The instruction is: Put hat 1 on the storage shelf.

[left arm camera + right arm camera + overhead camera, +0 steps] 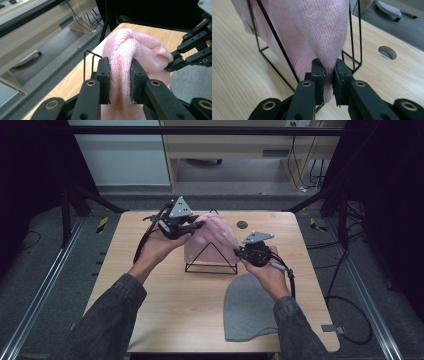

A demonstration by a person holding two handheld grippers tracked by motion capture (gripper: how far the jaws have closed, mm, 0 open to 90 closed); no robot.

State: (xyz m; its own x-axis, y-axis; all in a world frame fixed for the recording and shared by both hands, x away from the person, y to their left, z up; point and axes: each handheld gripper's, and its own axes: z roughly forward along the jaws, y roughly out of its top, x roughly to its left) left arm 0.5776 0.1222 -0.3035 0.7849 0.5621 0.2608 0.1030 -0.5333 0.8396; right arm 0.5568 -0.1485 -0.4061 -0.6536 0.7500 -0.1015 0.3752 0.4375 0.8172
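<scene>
Both hand-held grippers were clamped on one pink knit hat (216, 236): the left hand-held gripper (196, 226) pinched a thick fold of it near the top, jaws parted only by the bunched wool, and the right hand-held gripper (239, 253) nipped the lower hem with its jaws nearly together. That hat was draped over a black wire stand (210, 261), a three-cornered frame standing a little behind the middle of the counter (165, 305).

That counter was pale wood-grain laminate with rounded corners, and a round cable hole (242, 224) sat near its far edge, just behind the stand. Grey carpeted floor (45, 255) surrounded it, with metal rails (40, 290) running along both sides, dark frame legs at the far corners, black cables (350, 310) looping on the floor to the right, and a light wooden desk (240, 145) against the far wall.

Bare wood lay open across the whole near left half and along the left edge. On the near right a grey knit hat (248, 307) lay flat, its lower part reaching almost to the near edge, under the person's right forearm. The stand stood well clear of every edge.

Counted: two hats, one pink and one grey; one wire stand; two hand-held grippers; one cable hole
</scene>
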